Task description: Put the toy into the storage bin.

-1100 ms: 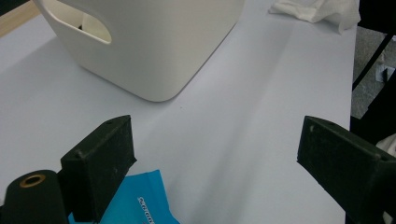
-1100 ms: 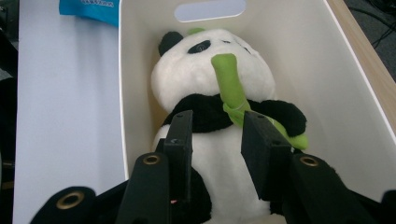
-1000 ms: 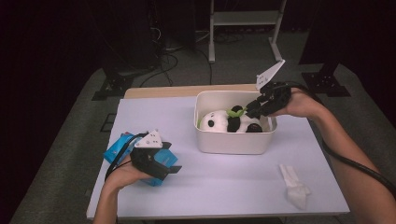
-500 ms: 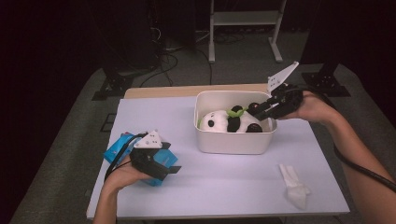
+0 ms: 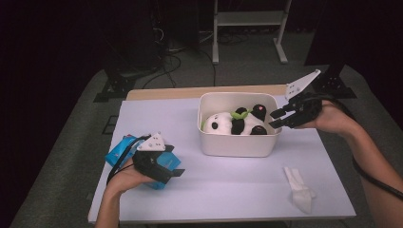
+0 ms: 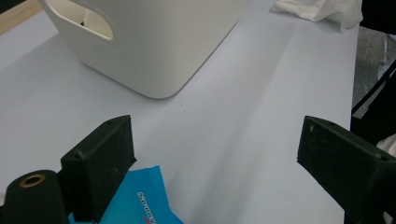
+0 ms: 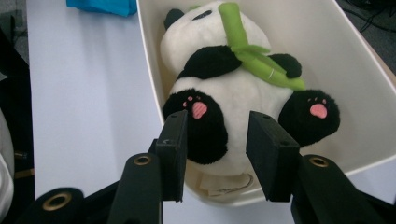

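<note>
Plush panda: lying on its back in white bin at far centre of tabletop, green bamboo stalk across chest, pink-padded feet toward right tool. Right tool: just off bin's right rim, aimed at panda's feet, jaws lately widening, parted and clear of the plush with nothing between them. Left tool: near left edge of tabletop, resting over blue packet, jaws wide apart and empty, well apart from bin; crumpled white cloth at near right.
</note>
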The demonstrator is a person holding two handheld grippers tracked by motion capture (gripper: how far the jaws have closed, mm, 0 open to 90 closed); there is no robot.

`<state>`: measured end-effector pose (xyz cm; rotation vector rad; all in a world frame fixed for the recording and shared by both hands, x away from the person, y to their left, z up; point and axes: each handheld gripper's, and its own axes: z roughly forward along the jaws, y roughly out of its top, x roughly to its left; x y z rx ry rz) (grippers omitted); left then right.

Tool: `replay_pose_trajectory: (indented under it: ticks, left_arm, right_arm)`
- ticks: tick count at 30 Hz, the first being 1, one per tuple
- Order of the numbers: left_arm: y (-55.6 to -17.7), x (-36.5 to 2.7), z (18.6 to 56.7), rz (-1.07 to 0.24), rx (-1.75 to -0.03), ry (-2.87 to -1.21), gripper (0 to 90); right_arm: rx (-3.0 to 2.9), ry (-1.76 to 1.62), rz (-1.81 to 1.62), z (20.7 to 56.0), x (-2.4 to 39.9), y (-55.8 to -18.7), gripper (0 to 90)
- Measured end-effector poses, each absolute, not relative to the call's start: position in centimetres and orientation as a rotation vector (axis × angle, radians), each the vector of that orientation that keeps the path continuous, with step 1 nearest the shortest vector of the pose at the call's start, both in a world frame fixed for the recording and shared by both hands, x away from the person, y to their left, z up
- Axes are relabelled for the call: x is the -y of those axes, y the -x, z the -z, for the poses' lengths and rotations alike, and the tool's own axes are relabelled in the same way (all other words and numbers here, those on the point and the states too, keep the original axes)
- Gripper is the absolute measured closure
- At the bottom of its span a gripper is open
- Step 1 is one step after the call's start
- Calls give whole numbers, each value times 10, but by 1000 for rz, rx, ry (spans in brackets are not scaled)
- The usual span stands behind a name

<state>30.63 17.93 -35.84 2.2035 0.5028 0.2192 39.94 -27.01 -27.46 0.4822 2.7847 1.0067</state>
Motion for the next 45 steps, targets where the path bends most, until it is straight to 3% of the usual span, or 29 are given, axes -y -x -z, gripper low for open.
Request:
replay_pose_trajectory:
  ticks: [18,45]
  left_arm:
    - [-306,-179,359,-212,-501,-2205,98]
    - [-307,-179,363,-220,-507,-2216,96]
  right_arm:
    - [-2757,-548,-1056,294,302,-371,542]
    - [-2719,-689,-1136,357,333,-337,486]
